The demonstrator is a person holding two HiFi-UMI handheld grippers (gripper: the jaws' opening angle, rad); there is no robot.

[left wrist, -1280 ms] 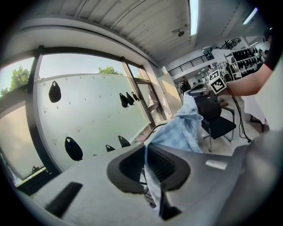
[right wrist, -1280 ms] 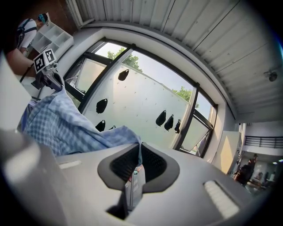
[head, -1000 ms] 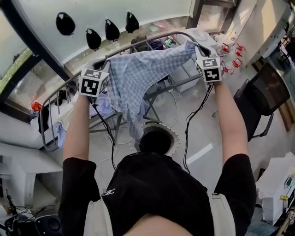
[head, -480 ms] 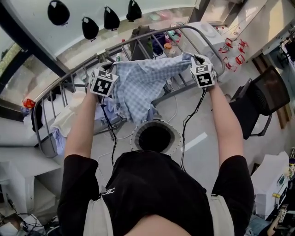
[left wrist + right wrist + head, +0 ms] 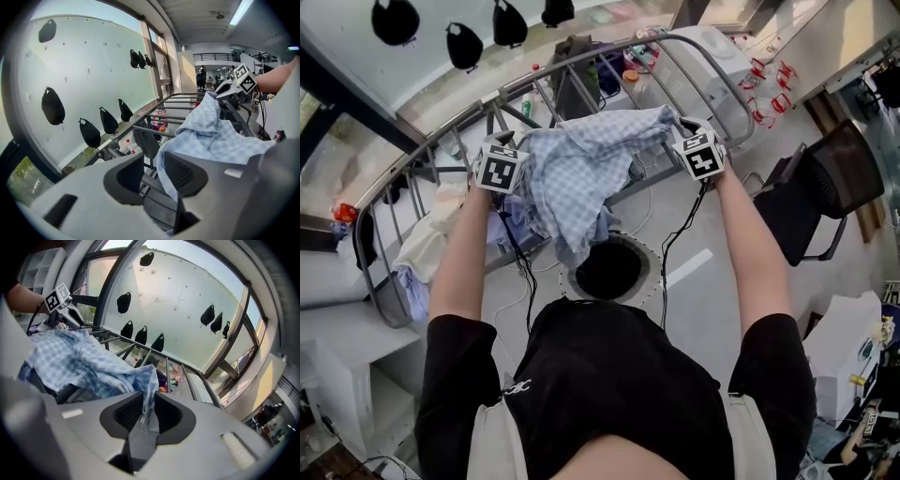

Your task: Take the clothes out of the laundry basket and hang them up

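- Blue-and-white checked garment (image 5: 581,173) lay bunched over the bars of a metal drying rack (image 5: 734,94), 1 fold trailing down toward the round basket (image 5: 654,265) on the floor below.
- The left gripper (image 5: 152,171) sat at the garment's left edge. Its jaws had just been opening and stood well apart; the cloth lay against 1 pad only and was not clamped.
- The right gripper (image 5: 146,413) sat at the garment's right edge. Its jaws had just been opening too and showed a narrow gap, with a thin corner of the cloth hanging loose between them.
- Both grippers pointed down toward the rack, with the garment stretched between them.
- Pale clothes (image 5: 427,248) were draped over the left end of the rack.
- A black office chair (image 5: 811,202) stood to the right, well apart from the rack.
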